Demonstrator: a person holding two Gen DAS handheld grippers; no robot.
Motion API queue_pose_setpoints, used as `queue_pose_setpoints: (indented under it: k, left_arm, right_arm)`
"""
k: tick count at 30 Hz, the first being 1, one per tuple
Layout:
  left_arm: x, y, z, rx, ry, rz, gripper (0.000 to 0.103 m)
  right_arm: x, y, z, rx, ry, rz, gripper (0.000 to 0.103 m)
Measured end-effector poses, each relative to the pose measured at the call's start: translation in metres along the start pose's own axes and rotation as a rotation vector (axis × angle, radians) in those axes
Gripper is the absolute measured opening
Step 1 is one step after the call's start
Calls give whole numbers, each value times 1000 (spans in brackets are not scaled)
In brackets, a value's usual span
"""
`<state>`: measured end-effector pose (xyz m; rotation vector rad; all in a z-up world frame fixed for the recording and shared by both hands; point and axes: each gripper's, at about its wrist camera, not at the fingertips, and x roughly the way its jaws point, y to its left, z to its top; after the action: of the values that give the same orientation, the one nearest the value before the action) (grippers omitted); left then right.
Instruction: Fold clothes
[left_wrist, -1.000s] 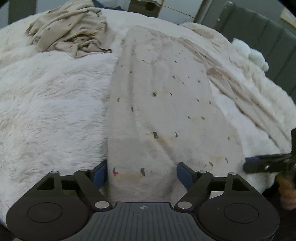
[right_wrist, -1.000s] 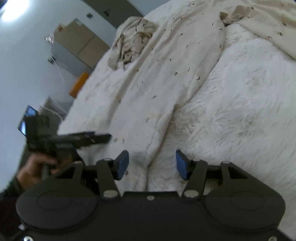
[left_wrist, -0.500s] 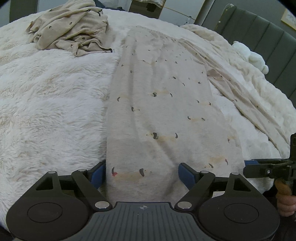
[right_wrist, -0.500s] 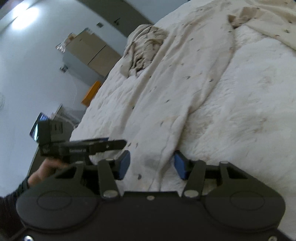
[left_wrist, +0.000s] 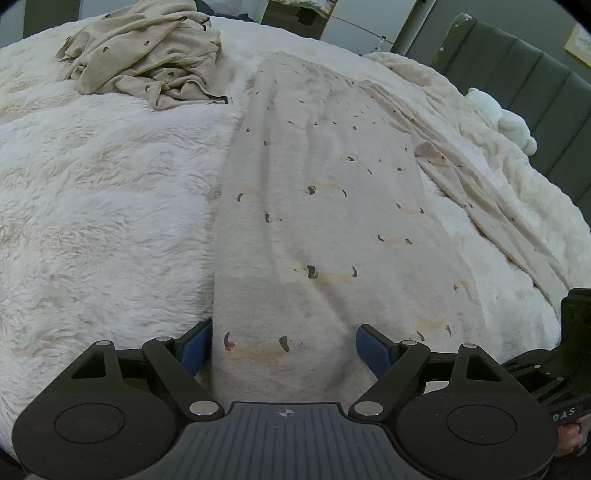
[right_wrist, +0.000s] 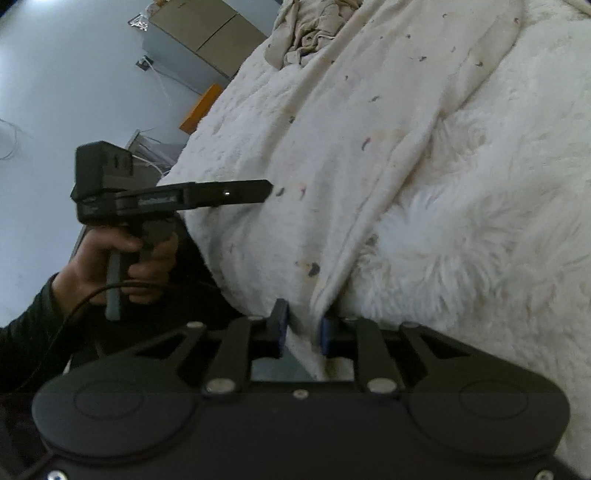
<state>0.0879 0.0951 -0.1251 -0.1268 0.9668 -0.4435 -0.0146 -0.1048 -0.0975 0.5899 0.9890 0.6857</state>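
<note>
A long cream garment (left_wrist: 325, 221) printed with small dogs lies flat along the furry white bed cover (left_wrist: 92, 221). My left gripper (left_wrist: 284, 347) is open, its blue pads (left_wrist: 194, 349) standing on either side of the garment's near hem without pinching it. In the right wrist view the same garment (right_wrist: 369, 122) runs away from me, and my right gripper (right_wrist: 303, 330) is shut on a fold of its near right edge. A hand (right_wrist: 118, 258) holds the left gripper (right_wrist: 267, 190) over the hem's left part.
A crumpled garment of the same print (left_wrist: 147, 62) lies at the far left of the bed. A green padded headboard (left_wrist: 517, 92) and a white plush toy (left_wrist: 509, 122) are at the right. Beyond the bed stand a cabinet (right_wrist: 207, 33) and an orange object (right_wrist: 201, 107).
My right gripper's fingers have closed from wide open onto the garment's near edge, and it has dropped closer to the bed's edge. The left gripper has stayed open at the hem.
</note>
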Motion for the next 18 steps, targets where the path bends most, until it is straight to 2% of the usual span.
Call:
queue_pose_setpoints:
  k: [2,3,6,8,13,14,15,16,18]
  left_arm:
    - [1,0,0,-2,0,-2,79]
    - [1,-1,1,-3,0,-2,79]
    - [1,-2,0,-2,-1,-2,79]
    - [1,-3,0,-1,-1,-1,79]
    - [0,-4,-1,-1,0,-1,80]
    - [2,-3,0,0,1,-2,80]
    - [3,-1,2,0,3,-4,80]
    - [2,-2,1,-1,4,-4,80]
    - [3,-3,1,2,5,-2,80]
  right_arm:
    - [2,2,-2,-13,19,-4,4]
    - [2,3,-3,-20,29,-7,1]
    - [5,5,-7,-40,57,-13,2]
    - [7,7,-9,-54,76,-17,10]
    - [15,4,-14,-23,109,-19,12]
    - [18,7,-16,-39,127,-5,11]
    - [21,10,-18,-55,144,8,4]
    - [24,12,-20,-72,165,3,1]
    - [31,17,-25,-106,207,-15,1]
